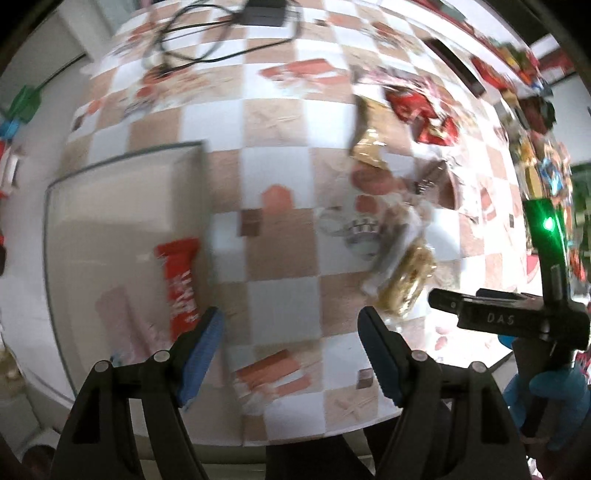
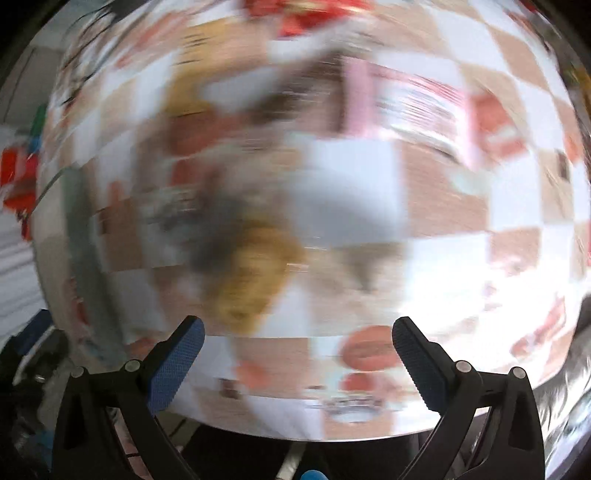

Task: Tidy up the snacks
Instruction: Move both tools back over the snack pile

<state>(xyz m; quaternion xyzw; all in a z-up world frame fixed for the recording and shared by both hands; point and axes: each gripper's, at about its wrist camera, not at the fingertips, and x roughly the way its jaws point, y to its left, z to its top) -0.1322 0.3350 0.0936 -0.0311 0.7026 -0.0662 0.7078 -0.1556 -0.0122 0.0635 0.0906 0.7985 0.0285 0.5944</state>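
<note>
In the left wrist view my left gripper (image 1: 291, 332) hangs open over the checked tablecloth (image 1: 280, 280), nothing between its blue pads. To its left a beige tray (image 1: 110, 192) holds a red bar (image 1: 181, 284) and a pink packet (image 1: 129, 325). To the right lie a clear bag of golden snacks (image 1: 406, 280), a gold wrapper (image 1: 369, 144) and red packets (image 1: 424, 110). The other gripper's black body (image 1: 517, 317) shows at the right edge, held in a blue glove (image 1: 546, 398). The right wrist view is badly blurred: my right gripper (image 2: 297, 339) is open and empty above a golden snack smear (image 2: 251, 280) and a pink packet (image 2: 406, 103).
Black cables and an adapter (image 1: 221, 33) lie at the table's far side. A heap of mixed snack packets (image 1: 539, 158) fills the far right. The table's near edge (image 1: 332, 432) runs just below my left fingers. The tray edge (image 2: 77, 229) shows at the left in the right wrist view.
</note>
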